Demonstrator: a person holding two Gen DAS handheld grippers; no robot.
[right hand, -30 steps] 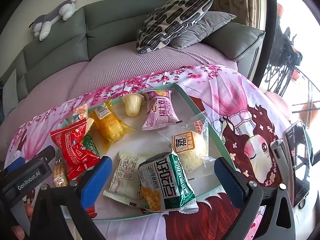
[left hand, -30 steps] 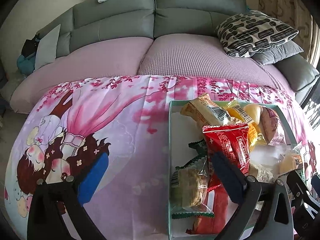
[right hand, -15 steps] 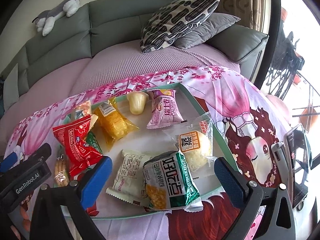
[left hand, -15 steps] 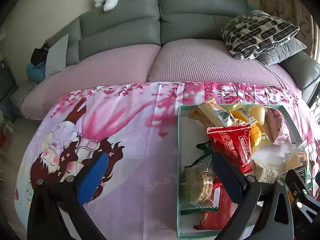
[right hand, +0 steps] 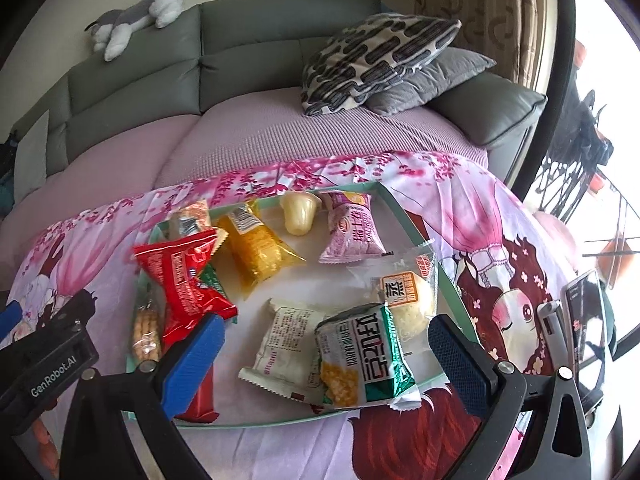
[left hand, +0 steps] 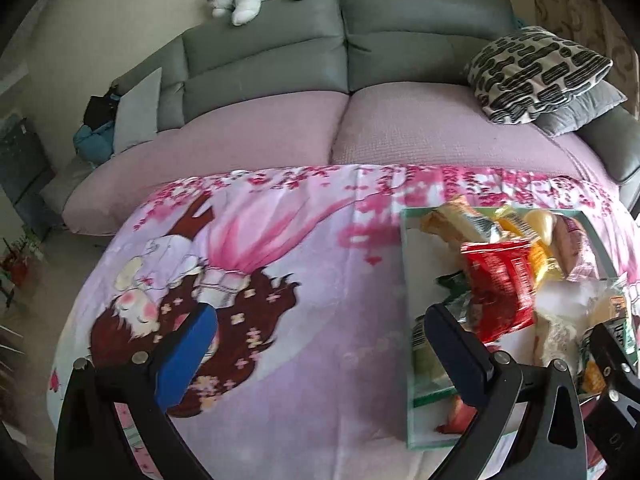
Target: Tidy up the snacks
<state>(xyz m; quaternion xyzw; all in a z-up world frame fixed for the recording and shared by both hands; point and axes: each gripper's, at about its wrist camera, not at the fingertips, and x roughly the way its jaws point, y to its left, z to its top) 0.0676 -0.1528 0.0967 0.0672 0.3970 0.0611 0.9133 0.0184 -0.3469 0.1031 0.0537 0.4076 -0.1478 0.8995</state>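
Both tongs spread wide, nothing between the pads. Landmark is the tray (right hand: 416, 236), mint-rimmed with a white floor, sitting on the cartoon-print pink cloth (left hand: 304, 264) over the tabletop.

Left tongs (left hand: 320, 344) hover over bare cloth off the tray's left edge; the right pad overlaps the tray's near-left corner in the left wrist view. Right tongs (right hand: 328, 352) hover over the tray's near half, straddling the green-and-white corn snack packet (right hand: 364, 356), not touching it.

In the tray:
- Corn packet at near centre, lapping over the near rim and lying on a white printed packet (right hand: 284, 344).
- Clear-wrapped bun with orange label (right hand: 404, 292) at the right side, by the rim.
- Pink packet (right hand: 352, 232) and pale jelly cup (right hand: 298, 216) at the far side, just beside each other.
- Yellow packet (right hand: 256, 248) left of the cup.
- Red packet (right hand: 184, 280) at the left, propped over a green packet (right hand: 214, 280).
- Clear biscuit pack (right hand: 146, 332) at the left rim.

Beyond the tray: grey sofa (right hand: 256, 52), patterned cushion (right hand: 376, 56), plush husky toy (right hand: 136, 12) on the backrest. A phone on a stand (right hand: 584, 320) is right of the tray.
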